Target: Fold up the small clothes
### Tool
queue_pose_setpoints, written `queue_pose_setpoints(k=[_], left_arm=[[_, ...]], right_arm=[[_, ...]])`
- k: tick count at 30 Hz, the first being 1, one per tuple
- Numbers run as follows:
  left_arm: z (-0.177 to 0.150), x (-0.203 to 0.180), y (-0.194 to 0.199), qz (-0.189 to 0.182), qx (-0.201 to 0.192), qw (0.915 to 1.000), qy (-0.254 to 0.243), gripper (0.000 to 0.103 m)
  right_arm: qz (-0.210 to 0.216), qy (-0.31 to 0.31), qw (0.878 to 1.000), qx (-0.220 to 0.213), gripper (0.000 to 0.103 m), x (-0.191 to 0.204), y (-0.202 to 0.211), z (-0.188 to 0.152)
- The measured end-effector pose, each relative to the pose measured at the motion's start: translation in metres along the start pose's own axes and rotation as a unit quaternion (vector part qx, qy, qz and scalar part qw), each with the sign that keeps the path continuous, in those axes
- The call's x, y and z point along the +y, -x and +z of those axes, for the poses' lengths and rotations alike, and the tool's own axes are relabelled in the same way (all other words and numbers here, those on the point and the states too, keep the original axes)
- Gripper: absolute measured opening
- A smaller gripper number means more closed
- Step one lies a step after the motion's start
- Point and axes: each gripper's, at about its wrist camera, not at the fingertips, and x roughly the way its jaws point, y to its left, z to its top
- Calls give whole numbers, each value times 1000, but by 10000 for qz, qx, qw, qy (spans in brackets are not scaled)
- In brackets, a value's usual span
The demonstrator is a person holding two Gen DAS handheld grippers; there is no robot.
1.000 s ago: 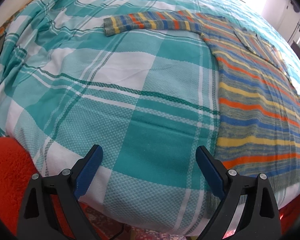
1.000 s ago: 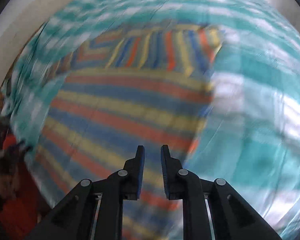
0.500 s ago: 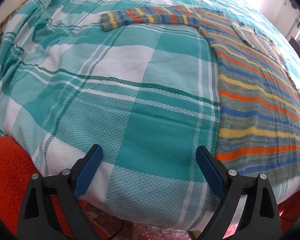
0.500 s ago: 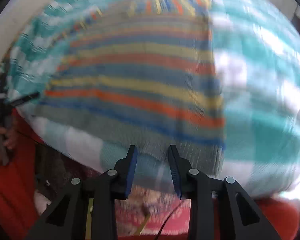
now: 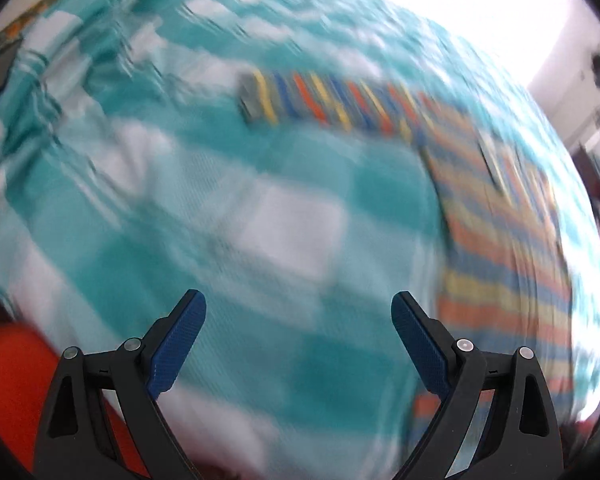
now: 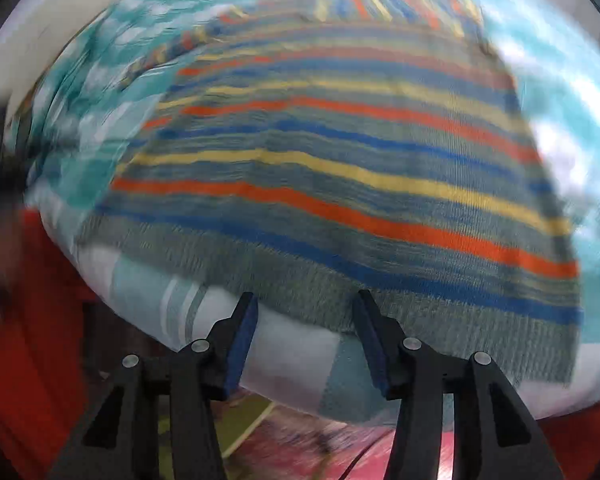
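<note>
The striped sweater lies flat, hem toward both empty tools, left wide apart, right just opening.

A big bed wears a teal and white check cover. A striped sweater lies flat on it, near the edge, one sleeve stretched out left.

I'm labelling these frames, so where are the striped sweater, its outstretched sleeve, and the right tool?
striped sweater point(image 6: 340, 168): right wrist view, middle of the body.
outstretched sleeve point(image 5: 324, 102): left wrist view, midway along the sleeve.
right tool point(image 6: 305, 346): right wrist view, midway between its open fingertips.
</note>
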Motion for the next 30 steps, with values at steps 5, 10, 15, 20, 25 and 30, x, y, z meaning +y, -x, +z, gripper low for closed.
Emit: queue_pose_setpoints(k=[5,10,15,20,25,30], left_arm=[[100,50,-52,-127,82,9967,800,94],[143,77,-126,-264,617,9825,1737,75],[146,58,-146,-334,602,9836,1667,3],[173,-9,-107,181,111,9989,423,0],[195,-146,-41,-363,-705,9922,-959,0],[150,-303,-13,-900,-1127,9586,-2456,6]], right_arm=[[308,-190,9993,37,59,-1,-1,-2],[463,-442,9979,29,59,-11,-3,-2],[406,-305,9987,32,64,-8,-6,-1],[457,-245,9987,-7,68,-7,-8,0],[553,-295,9980,-77,69,-11,-6,-3],[715,-434,9964,-137,69,-16,-5,-3]])
